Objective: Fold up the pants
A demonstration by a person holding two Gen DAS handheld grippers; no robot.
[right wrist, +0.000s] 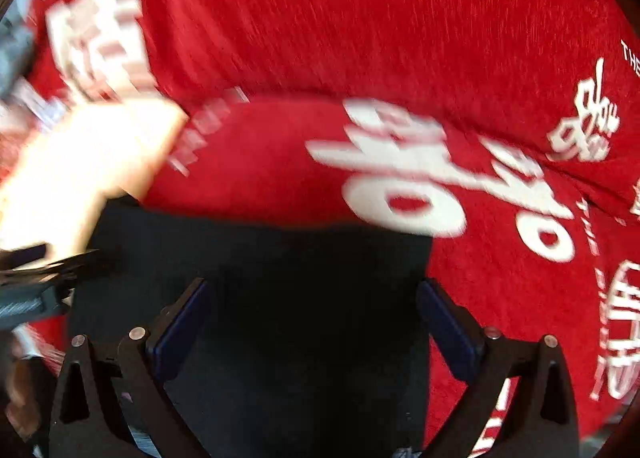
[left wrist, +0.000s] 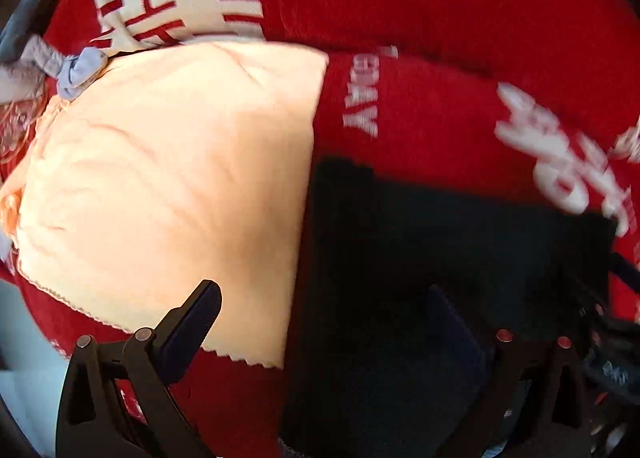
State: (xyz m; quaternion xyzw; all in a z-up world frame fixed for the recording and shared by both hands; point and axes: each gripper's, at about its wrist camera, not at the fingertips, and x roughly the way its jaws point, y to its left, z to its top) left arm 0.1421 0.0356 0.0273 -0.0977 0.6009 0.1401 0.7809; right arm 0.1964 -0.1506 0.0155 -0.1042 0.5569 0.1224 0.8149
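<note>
Two grippers work over one pair of dark pants [left wrist: 460, 250], a flat, matte, nearly black slab of cloth folded to a rough rectangle with straight edges and squared corners. It lies on a red blanket [left wrist: 440, 9] of fuzzy, napped pile printed with large white lettering.

In the left wrist view, the left gripper [left wrist: 324, 322] has its jaws spread wide with nothing between the pads. The pants sit under and ahead of its right finger, while its left finger hangs over a pale peach cloth [left wrist: 160, 185], soft, faintly creased, with a scalloped near hem. The peach cloth lies edge to edge with the pants, ahead and to the left of the jaws. The pants' long axis runs away from this gripper, the far edge ending in a square corner ahead of the gap.

In the right wrist view, the right gripper [right wrist: 316, 318] also has its jaws wide apart and unloaded, and the pants [right wrist: 280, 278] fill the gap between them and reach forward to a straight far edge. Motion blur smears the blanket [right wrist: 320, 37] lettering here. Whether either gripper's pads touch the fabric cannot be told.
</note>
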